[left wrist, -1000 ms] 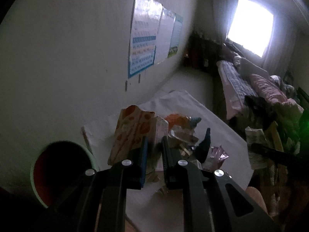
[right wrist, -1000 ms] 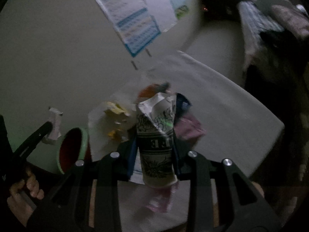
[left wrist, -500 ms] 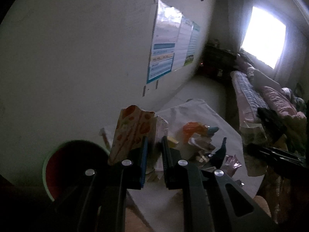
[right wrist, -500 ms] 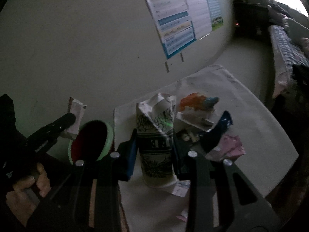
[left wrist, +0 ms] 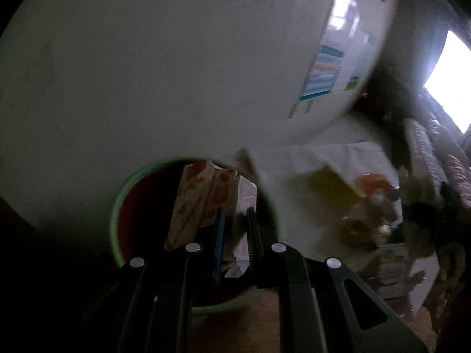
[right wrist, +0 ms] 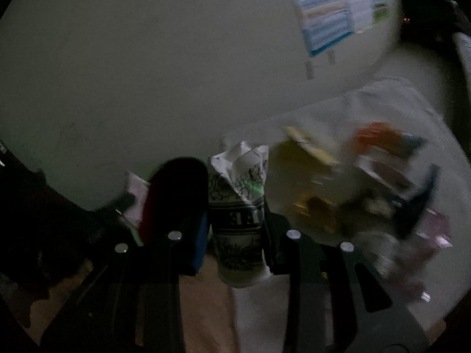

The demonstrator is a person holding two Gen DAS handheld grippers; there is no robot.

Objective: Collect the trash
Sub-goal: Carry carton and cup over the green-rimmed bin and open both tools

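Note:
My left gripper (left wrist: pixel 235 214) is shut on a flattened carton (left wrist: pixel 203 200) printed with orange and green fruit. It hangs right over the mouth of a green-rimmed bin (left wrist: pixel 116 206) with a dark red inside. My right gripper (right wrist: pixel 235 203) is shut on a crushed white paper cup (right wrist: pixel 238 217) with black drawings. That cup sits just right of the bin (right wrist: pixel 173 194), which shows here as a dark red opening. The left gripper's tip with its pale carton (right wrist: pixel 135 194) shows blurred beyond the bin's left side.
A low table under a white cloth (left wrist: pixel 323 158) carries several more wrappers, among them an orange one (right wrist: pixel 379 135), a yellow one (right wrist: pixel 306 144) and a dark blue one (right wrist: pixel 421 197). The pale wall (left wrist: pixel 147 58) with posters (right wrist: pixel 323 14) stands close behind. A bed (left wrist: pixel 435 158) lies at the far right.
Both grippers have swung left, away from the littered table toward the bin. The carton now hangs over the bin's mouth, and the cup has come up beside it. Both grips are unchanged.

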